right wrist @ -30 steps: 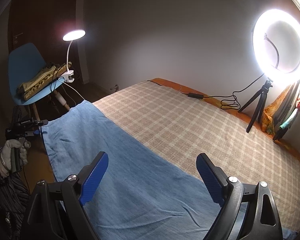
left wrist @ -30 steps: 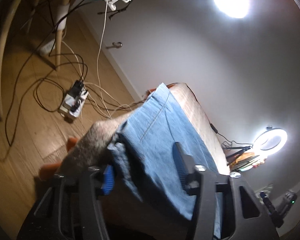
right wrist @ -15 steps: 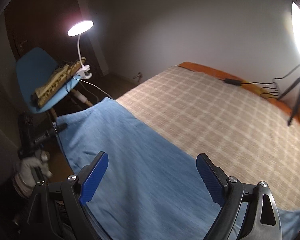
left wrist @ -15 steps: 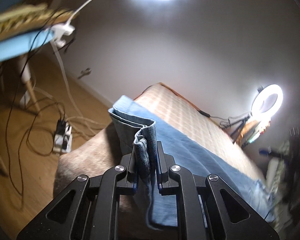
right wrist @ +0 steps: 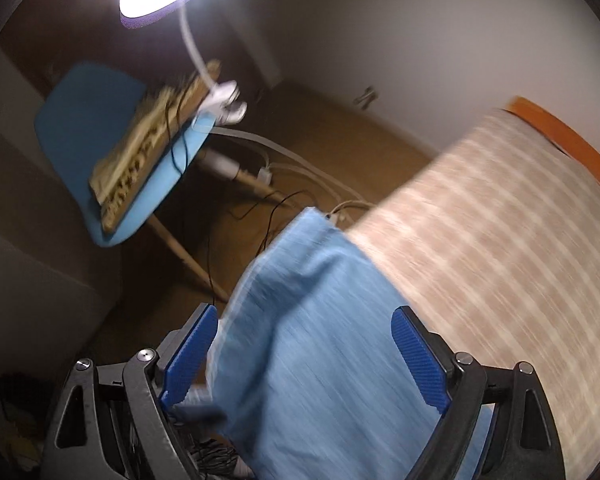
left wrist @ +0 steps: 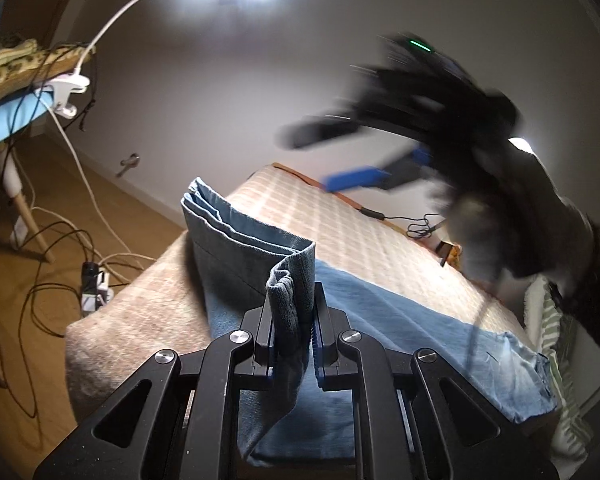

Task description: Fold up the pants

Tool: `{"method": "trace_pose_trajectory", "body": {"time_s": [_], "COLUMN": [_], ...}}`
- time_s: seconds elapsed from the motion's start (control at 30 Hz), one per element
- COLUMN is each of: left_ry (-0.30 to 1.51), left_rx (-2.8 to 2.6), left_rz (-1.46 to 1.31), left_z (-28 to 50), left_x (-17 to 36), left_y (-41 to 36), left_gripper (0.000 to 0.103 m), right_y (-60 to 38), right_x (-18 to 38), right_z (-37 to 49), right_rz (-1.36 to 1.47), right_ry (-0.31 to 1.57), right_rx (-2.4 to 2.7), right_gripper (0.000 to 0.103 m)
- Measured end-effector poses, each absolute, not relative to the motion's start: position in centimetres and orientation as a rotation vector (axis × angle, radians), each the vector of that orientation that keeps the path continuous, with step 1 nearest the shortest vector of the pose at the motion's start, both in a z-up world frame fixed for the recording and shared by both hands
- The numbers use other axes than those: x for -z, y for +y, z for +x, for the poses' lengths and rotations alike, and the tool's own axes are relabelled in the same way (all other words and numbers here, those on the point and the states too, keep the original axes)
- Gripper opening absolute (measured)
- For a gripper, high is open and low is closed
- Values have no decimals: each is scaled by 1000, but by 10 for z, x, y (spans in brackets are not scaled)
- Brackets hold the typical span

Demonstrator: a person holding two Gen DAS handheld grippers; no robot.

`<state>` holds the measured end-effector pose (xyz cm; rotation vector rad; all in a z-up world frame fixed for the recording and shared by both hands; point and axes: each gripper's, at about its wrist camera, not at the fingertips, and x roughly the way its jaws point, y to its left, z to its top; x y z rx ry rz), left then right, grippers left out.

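Left wrist view: left gripper clamping a bunched hem corner of the pants, jaws closing tight on several stacked denim layers; lifted hem edge standing upright above the bed, remainder of the garment lying flat along the near edge of the checked cover. Right gripper showing here as a blurred shape in the air above the bed, well apart from the cloth. Denim judged soft but weighty and fairly stiff at the seamed hem; thick hem offering the surest hold, thin single layers likely slipping or dragging. Right wrist view: right gripper hanging over the pants with jaws spread wide, gripping nothing, blue pads on either side of the cloth; picture heavily blurred. Fabric running from the bed's corner toward the camera, one edge overhanging toward the floor. Best second hold judged to be the opposite hem corner, all layers together.
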<state>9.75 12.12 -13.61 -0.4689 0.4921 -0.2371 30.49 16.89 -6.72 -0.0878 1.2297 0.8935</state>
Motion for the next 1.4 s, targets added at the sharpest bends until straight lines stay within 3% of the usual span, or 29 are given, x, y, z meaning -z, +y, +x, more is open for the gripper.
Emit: {"method": "trace_pose_trajectory", "body": {"time_s": [0.23,0.5,0.6,0.7,0.73,0.87,1.4], "left_ry": [480,480,481,482,482,480,426], "left_rx": [276,308,309,310,310,329,546], "left_rz": [-487,-466,-460,-452,-452,-477,-413], "left_z": [99,102,102,101,100,99,95], "left_x": [135,134,134,133,132,130,65], "left_y": [119,112,111,111,111,115,63], "left_gripper": [12,12,12,12,12,12,12], "right_y": [246,272,278,279,277,263,112], "right_x": [97,123,135,148,151,146,34], "right_z": [306,319,322,326,327,328,324], "right_rz": [-302,-394,-449,-478,-474,-433,-48], "right_ry": [1309,1399,1409,1424,1429,1397,1203], "right_rx": [-850,-778,-758,-727,-720,-728,-674], "right_gripper": [86,86,79,50,32,9,5]}}
